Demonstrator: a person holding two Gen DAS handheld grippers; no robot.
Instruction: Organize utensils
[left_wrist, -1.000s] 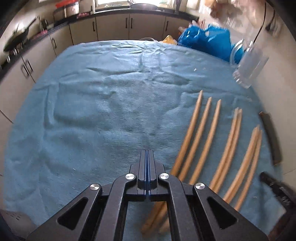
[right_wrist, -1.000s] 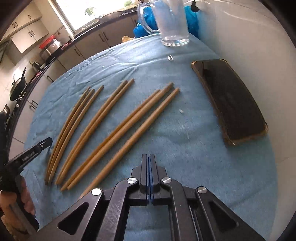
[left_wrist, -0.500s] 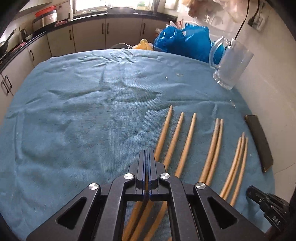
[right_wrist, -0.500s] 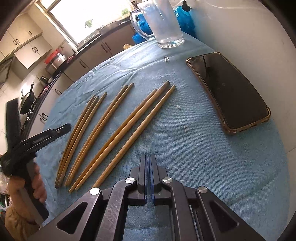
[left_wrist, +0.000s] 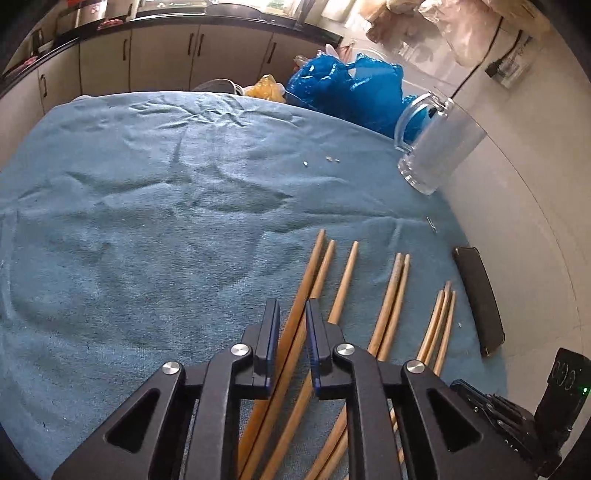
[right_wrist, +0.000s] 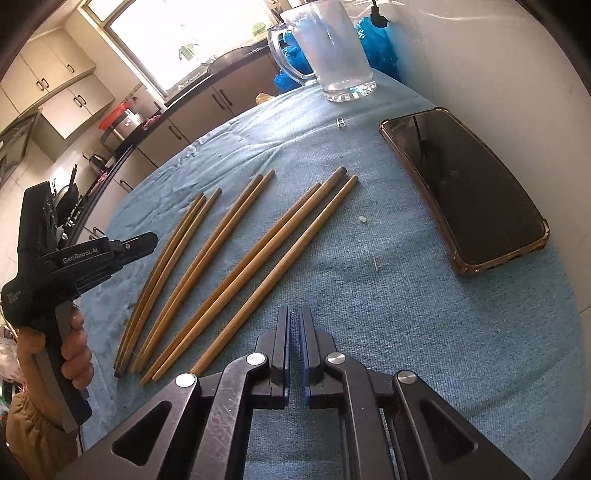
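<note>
Chopsticks (right_wrist: 236, 266) lie fanned in groups on the towel (right_wrist: 424, 332) — phone (right_wrist: 465, 192) to their right beside the wall, glass mug (right_wrist: 332, 51) behind them at the far edge.

place: home kitchen | evidence: cabinets (left_wrist: 162, 59), countertop (right_wrist: 192, 92), pans (right_wrist: 68, 195)

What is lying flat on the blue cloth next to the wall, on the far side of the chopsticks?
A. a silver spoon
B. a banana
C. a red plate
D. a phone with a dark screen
D. A phone with a dark screen, in a clear brownish case, lies flat on the blue cloth by the wall, apart from the wooden chopsticks; no spoon, plate or banana is on the cloth.
</note>
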